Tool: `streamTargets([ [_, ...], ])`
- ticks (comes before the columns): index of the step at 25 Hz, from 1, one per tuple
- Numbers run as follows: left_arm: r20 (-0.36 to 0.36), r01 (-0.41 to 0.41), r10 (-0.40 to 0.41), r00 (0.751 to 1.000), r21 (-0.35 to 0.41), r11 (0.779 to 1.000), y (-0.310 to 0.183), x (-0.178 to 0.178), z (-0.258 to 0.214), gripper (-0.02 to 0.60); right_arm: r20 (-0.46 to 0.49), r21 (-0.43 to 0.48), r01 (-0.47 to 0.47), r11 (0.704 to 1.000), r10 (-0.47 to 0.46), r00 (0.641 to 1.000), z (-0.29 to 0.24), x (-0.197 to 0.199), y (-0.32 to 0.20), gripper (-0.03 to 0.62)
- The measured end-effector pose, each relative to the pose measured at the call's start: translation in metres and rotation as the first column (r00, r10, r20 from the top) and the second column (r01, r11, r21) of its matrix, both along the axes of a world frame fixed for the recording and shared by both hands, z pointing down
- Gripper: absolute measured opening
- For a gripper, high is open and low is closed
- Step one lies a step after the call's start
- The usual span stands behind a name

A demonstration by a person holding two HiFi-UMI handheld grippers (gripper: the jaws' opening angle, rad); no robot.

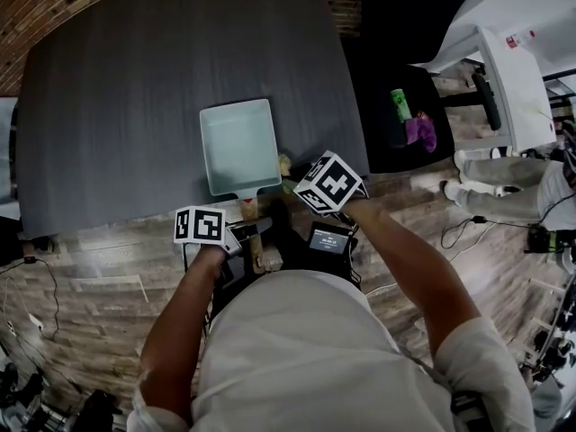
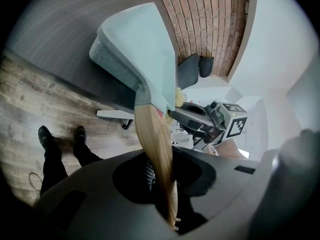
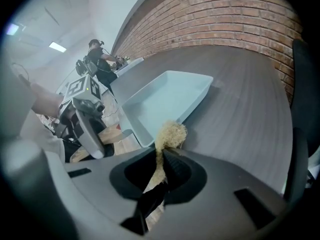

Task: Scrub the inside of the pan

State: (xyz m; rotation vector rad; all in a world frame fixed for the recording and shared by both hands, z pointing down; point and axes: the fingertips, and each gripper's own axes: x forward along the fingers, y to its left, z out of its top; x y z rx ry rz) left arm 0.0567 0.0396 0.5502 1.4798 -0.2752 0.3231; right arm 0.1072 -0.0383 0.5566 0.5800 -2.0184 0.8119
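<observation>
- Here, in the head view, the pale blue-green rectangular pan (image 1: 236,142) sits flat and open side up on the dark grey table (image 1: 135,88). Its long axis runs straight away from us, and its light wooden handle (image 1: 248,212) points back over the table's near edge.
- In the left gripper view, the left gripper (image 2: 160,179) has its jaws drawn narrow and clamped on that handle. The pan's body lies straight ahead of them, just past the handle's far end.
- In the right gripper view, the right gripper (image 3: 160,171) has its jaws nearly together, pinching a tan fibrous scrubbing tuft (image 3: 171,134) whose bushy head pokes out just ahead of them. The pan's near rim lies just beyond that head, its basin ahead and slightly left.
- We judge the scrub will go best if we lift the tuft over the rim and press it to the floor. Strokes should follow the long axis while the left grip braces the handle against sliding.
</observation>
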Motion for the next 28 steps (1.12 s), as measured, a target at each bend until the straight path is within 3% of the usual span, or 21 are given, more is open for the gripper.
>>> streamTargets([
  [16, 0.017, 0.017, -0.017, 1.0, -0.002, 1.0, 0.001, -0.006, 0.006, 0.084, -0.078, -0.044, -0.02, 0.999, 0.017, 0.997, 0.009, -0.008, 0.046, 0.046],
  [22, 0.017, 0.029, -0.029, 0.999, 0.001, 1.0, 0.001, -0.007, 0.008, 0.083, -0.065, -0.087, 0.046, 0.995, -0.052, 0.997, 0.008, -0.025, 0.076, 0.045],
  [28, 0.032, 0.021, -0.021, 0.999, 0.009, 1.0, 0.0, -0.01, 0.009, 0.083, -0.11, -0.023, 0.152, 0.988, -0.154, 0.982, 0.004, -0.048, 0.068, 0.046],
])
